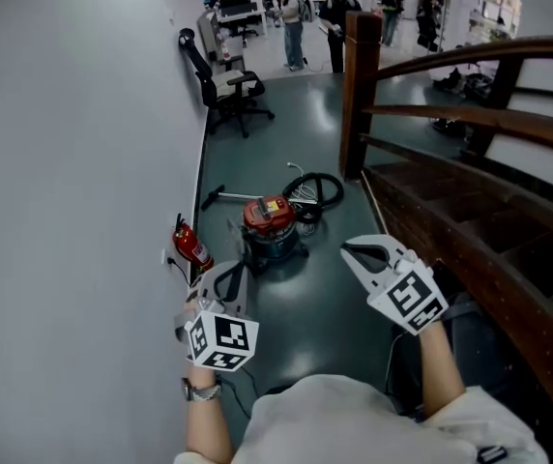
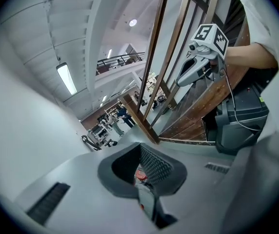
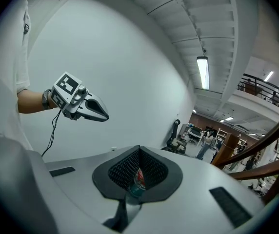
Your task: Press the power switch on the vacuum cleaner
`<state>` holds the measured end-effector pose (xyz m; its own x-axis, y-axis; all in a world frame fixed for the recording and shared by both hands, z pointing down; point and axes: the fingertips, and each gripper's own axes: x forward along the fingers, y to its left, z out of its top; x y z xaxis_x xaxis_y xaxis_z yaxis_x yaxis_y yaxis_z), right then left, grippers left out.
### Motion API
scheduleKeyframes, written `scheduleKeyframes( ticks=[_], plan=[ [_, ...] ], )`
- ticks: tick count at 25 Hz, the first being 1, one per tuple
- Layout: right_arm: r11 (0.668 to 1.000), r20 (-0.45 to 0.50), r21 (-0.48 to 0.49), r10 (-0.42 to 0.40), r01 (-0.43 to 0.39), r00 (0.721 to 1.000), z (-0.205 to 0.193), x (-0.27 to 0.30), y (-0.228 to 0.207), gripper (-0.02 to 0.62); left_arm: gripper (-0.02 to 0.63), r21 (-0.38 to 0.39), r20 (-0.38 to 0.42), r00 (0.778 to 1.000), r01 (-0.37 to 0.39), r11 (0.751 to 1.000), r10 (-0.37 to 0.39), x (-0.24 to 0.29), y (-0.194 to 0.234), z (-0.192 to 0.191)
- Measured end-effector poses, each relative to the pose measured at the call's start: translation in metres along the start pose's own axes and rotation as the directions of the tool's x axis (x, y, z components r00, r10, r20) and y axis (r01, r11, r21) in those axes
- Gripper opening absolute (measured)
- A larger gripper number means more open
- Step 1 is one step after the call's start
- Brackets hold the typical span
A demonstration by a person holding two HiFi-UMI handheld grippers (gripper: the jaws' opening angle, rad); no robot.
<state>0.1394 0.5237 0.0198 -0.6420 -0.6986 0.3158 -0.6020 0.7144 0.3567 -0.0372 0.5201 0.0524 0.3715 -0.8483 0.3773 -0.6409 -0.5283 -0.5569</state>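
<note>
The left gripper (image 1: 230,276) is closed, its jaws together on nothing, just right of a fire extinguisher (image 1: 191,247) at the wall. The red-topped vacuum cleaner (image 1: 271,226) stands on the floor ahead, apart from both tools. The right gripper (image 1: 362,253), also closed and empty, hovers beside the wooden staircase (image 1: 470,230).

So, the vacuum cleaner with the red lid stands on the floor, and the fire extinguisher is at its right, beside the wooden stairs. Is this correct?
Not fully. The vacuum cleaner with the red lid stands on the floor, but the fire extinguisher is at its left, by the white wall, not beside the wooden stairs. The head view shows this.
</note>
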Motion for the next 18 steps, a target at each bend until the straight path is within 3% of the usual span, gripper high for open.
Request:
scheduleKeyframes(
  ticks=[10, 18],
  plan=[
    [1.0, -0.002, 0.012, -0.002, 0.002, 1.0, -0.022, -0.005, -0.021, 0.028, 0.0, -0.018, -0.032, 0.999, -0.019, 1.0, 0.018, 0.016, -0.013, 0.004],
    [1.0, 0.001, -0.005, -0.013, 0.013, 1.0, -0.028, 0.025, -0.043, 0.028, 0.0, -0.016, -0.023, 1.0, -0.006, 1.0, 0.006, 0.053, 0.005, 0.0]
  ],
)
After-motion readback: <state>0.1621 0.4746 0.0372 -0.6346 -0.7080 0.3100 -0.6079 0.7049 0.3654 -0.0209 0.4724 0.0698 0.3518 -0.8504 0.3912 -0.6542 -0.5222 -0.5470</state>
